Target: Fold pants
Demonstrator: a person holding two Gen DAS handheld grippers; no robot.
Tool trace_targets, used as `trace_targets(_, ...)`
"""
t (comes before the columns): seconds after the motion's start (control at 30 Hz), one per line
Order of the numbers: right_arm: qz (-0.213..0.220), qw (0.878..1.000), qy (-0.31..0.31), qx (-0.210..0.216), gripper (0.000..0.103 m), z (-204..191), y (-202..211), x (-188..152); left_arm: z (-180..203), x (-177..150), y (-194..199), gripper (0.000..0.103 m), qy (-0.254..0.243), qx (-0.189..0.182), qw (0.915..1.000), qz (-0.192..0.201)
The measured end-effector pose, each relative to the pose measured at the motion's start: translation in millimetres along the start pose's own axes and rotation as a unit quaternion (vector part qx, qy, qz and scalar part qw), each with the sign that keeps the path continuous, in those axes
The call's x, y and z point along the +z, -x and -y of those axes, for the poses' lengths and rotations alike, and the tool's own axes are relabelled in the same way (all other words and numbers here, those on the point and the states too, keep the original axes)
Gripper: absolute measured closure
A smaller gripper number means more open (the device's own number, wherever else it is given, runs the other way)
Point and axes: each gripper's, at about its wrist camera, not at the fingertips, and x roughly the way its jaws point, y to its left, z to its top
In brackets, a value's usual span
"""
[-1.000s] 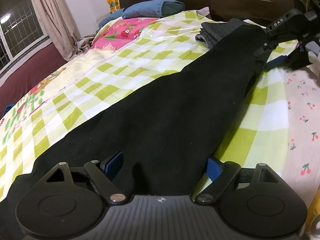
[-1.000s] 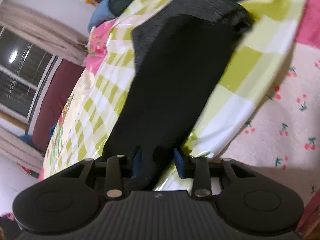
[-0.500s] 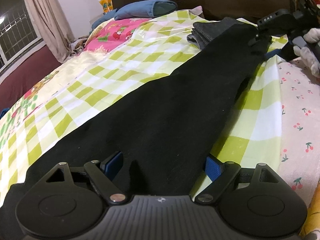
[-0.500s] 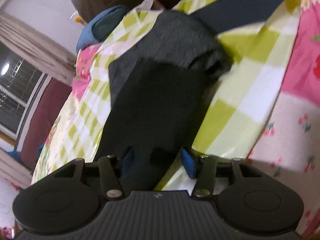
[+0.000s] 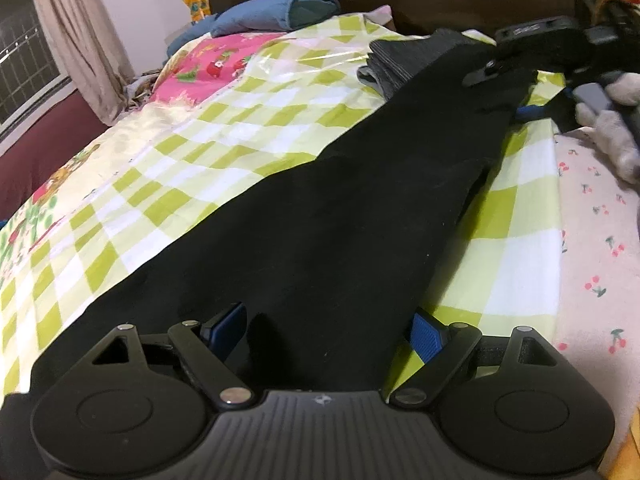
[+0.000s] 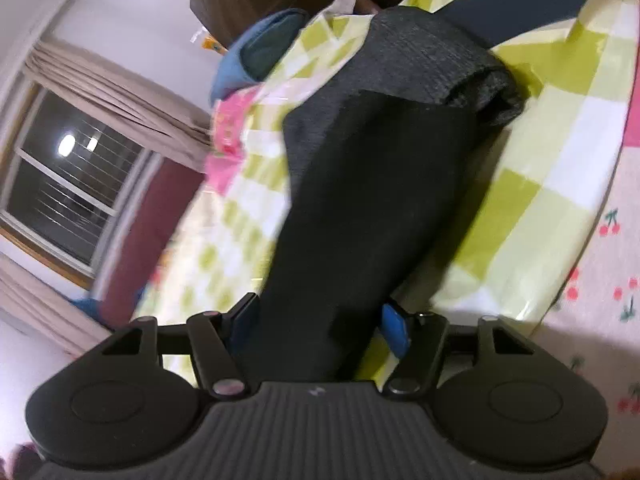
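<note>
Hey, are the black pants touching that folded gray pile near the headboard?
Touching. The right wrist view shows the black pants lying over the gray pile, overlapping its near edge with no gap.

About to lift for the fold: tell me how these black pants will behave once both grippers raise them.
The black pants are probably floppy: they lie flat and follow the bed's checked sheet. Held at opposite ends by the left gripper and right gripper, the middle would likely sag. The glossy sheet may let them slide.
</note>
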Motion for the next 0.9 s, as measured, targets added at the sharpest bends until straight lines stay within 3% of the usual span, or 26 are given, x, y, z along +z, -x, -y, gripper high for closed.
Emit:
trace_targets(0.03, 0.004, 1.0, -0.02, -0.007, 0.058, 5, -1, 4, 1, 1, 0, 0.005, -0.004, 0.004, 1.0, 0.0)
trace_targets(0.07, 0.005, 0.999, -0.035, -0.002, 0.058, 9, 1, 7, 2, 2, 2, 0.005, -0.008, 0.007, 0.9999, 0.001)
trace_targets(0.17, 0.0, 1.0, -0.017, -0.004, 0.068, 13, 4, 13, 1, 5, 2, 0.005, -0.001, -0.005, 1.0, -0.001)
trace_targets(0.3, 0.001, 1.0, -0.028, 0.008, 0.092, 22, -11, 11, 5, 10, -8, 0.005, 0.005, -0.006, 0.9999, -0.009)
trace_targets(0.4, 0.003, 0.995, -0.082, 0.05, 0.095, 27, -4, 14, 10, 15, -8, 0.005, -0.005, -0.004, 1.0, -0.008)
trace_targets(0.53, 0.037, 0.993, -0.059, 0.096, 0.096, 8, 34, 19, 15, 17, -7, 0.005, -0.016, -0.019, 0.9997, -0.008)
trace_targets(0.6, 0.044, 0.996, -0.026, 0.067, 0.096, 3, 36, 18, 19, 16, -13, 0.005, -0.014, -0.029, 0.9994, -0.014)
trace_targets(0.63, 0.034, 0.999, -0.002, 0.026, 0.093, 2, 28, 18, 20, 14, -17, 0.005, -0.011, -0.032, 0.9993, -0.019)
trace_targets(0.67, 0.006, 1.0, 0.01, -0.024, 0.086, 3, 18, 18, 19, 13, -20, 0.005, -0.007, -0.033, 0.9992, -0.02)
trace_targets(0.7, -0.024, 0.998, 0.001, -0.054, 0.085, 6, 10, 19, 16, 12, -20, 0.005, 0.001, -0.035, 0.9992, -0.019)
trace_targets(0.73, -0.029, 0.998, -0.009, -0.049, 0.085, 8, 13, 20, 12, 12, -16, 0.005, 0.007, -0.033, 0.9993, -0.016)
trace_targets(0.83, 0.008, 0.998, 0.003, -0.064, 0.074, -2, 44, 22, -1, 8, -1, 0.005, 0.015, -0.023, 0.9996, 0.0)
trace_targets(0.9, 0.035, 0.992, 0.067, -0.098, 0.074, -25, 62, 16, -7, 3, 9, 0.005, 0.009, -0.015, 0.9998, 0.012)
